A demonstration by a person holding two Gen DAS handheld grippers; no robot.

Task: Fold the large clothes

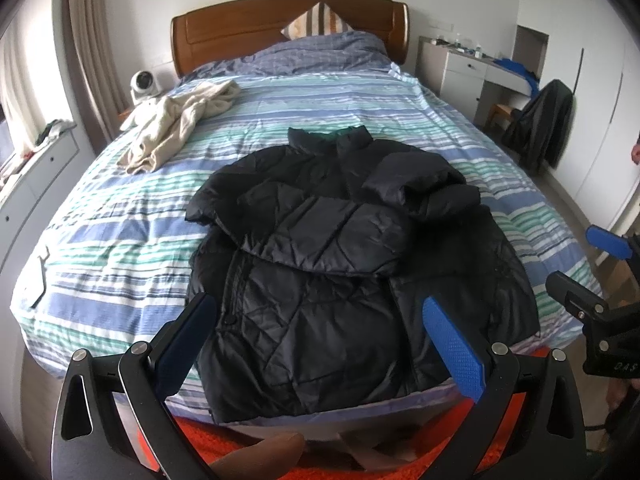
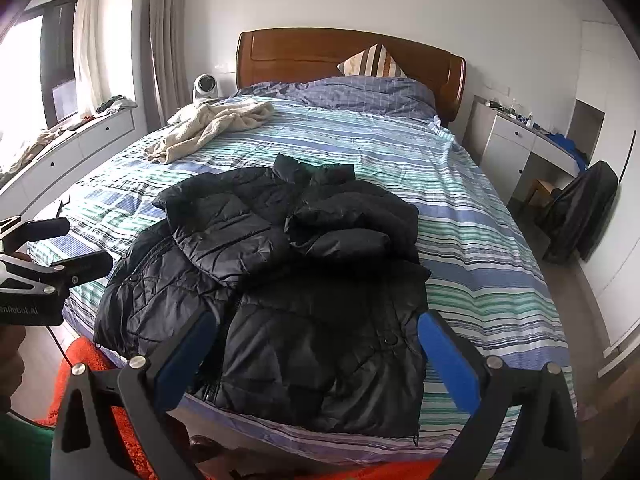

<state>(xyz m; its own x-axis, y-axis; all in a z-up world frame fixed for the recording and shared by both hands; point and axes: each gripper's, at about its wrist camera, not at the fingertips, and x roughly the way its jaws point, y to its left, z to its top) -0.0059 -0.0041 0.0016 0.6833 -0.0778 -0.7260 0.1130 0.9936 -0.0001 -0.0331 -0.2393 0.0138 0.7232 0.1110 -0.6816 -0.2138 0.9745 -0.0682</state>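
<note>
A black puffer jacket (image 1: 340,236) lies front-up on the striped bed (image 1: 120,216), collar toward the headboard, both sleeves folded across its chest, hem at the near bed edge. It also shows in the right wrist view (image 2: 288,272). My left gripper (image 1: 320,320) is open and empty, hovering over the jacket's hem. My right gripper (image 2: 316,340) is open and empty, also above the hem. The right gripper shows at the right edge of the left wrist view (image 1: 592,272), and the left gripper at the left edge of the right wrist view (image 2: 64,244).
A cream garment (image 1: 176,124) lies crumpled at the bed's far left. A folded blue quilt (image 1: 320,52) and striped pillow (image 1: 318,20) sit by the wooden headboard. A white dresser (image 2: 80,148) stands left, a desk (image 1: 472,68) and dark-draped chair (image 1: 544,120) right. An orange rug (image 1: 240,440) lies below.
</note>
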